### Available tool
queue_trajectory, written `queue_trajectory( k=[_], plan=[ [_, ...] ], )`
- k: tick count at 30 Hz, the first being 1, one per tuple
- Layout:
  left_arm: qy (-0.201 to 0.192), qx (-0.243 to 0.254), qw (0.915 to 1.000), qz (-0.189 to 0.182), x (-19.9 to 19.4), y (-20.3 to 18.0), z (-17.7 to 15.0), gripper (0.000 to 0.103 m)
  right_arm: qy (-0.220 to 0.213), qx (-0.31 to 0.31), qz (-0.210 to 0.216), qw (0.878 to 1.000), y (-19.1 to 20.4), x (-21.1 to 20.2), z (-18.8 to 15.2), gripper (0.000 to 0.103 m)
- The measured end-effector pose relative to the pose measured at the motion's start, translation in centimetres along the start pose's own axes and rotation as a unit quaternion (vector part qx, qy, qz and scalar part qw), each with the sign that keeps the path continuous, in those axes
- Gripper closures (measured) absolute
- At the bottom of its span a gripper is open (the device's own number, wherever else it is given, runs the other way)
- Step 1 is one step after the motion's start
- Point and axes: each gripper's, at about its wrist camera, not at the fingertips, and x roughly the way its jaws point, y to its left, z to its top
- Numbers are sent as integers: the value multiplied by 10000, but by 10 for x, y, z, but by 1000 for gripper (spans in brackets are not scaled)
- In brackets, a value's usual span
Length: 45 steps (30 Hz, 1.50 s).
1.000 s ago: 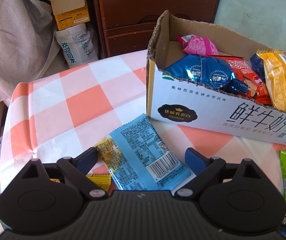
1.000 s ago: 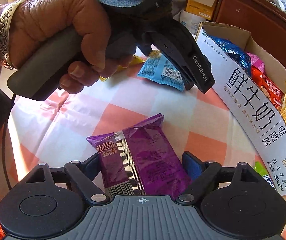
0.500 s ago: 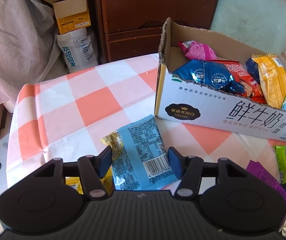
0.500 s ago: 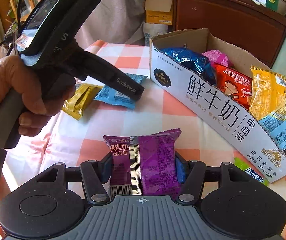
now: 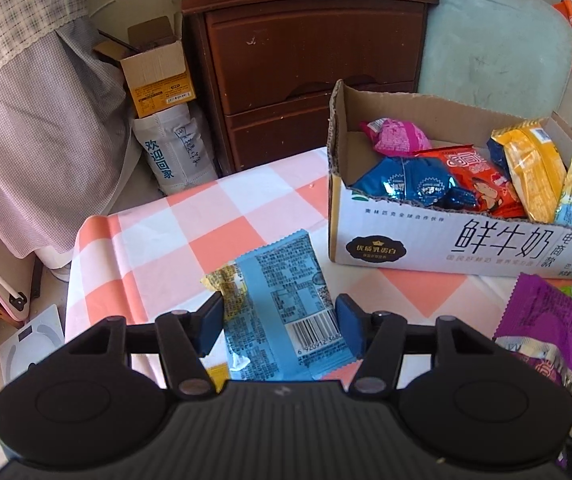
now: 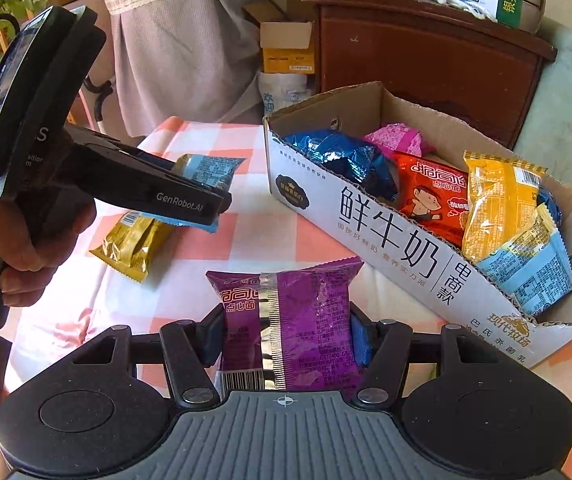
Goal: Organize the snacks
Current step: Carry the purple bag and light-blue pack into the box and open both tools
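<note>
Left gripper [image 5: 277, 320] clamped on 1 blue snack packet [image 5: 286, 304], right gripper [image 6: 286, 338] clamped on 1 purple snack packet [image 6: 290, 324], both near the cardboard box [image 6: 386, 236].

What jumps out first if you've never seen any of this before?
Probably the cardboard box on the checked tablecloth, crammed with bright snack bags. Then the two hand-held grippers: the right gripper is clamped on a purple snack packet, and the left gripper is closed on a light blue snack packet. A gold packet lies on the cloth below the left gripper.
</note>
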Motion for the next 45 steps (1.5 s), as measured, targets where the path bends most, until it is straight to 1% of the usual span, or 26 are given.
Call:
queue_trajectory(
  k=[5, 14, 18, 23, 26, 30, 33, 36, 41, 45],
  plan=[
    [-229, 35, 9997, -6, -14, 0, 5, 45, -224, 138, -81, 9996, -4, -9, 8, 44],
    [-714, 236, 9971, 107, -37, -10, 16, 45, -599, 392, -234, 9972, -19, -24, 23, 44],
    [-928, 219, 9953, 151, -46, -14, 23, 45, -877, 571, -401, 9937, -30, -35, 32, 44],
    [-1094, 114, 9939, 80, -53, -18, 32, 45, -1176, 875, -612, 9873, -51, -48, 39, 44],
    [-1200, 119, 9927, 74, -55, -23, 37, 45, -1359, 1120, -705, 9818, -65, -56, 42, 44],
    [-1354, 130, 9907, 7, -56, -33, 46, 45, -1645, 1486, -817, 9717, -82, -67, 45, 44],
    [-1419, 141, 9898, -60, -54, -41, 52, 45, -1892, 1841, -916, 9602, -95, -74, 48, 44],
    [-1441, 166, 9894, -94, -49, -47, 59, 45, -2060, 2069, -1110, 9500, -103, -77, 50, 44],
    [-1422, 171, 9895, -179, -37, -55, 72, 45, -2176, 2546, -1158, 9351, -117, -72, 54, 44],
    [-1385, 136, 9898, -292, -26, -59, 83, 45, -2150, 2773, -1235, 9282, -123, -62, 56, 44]
  ],
)
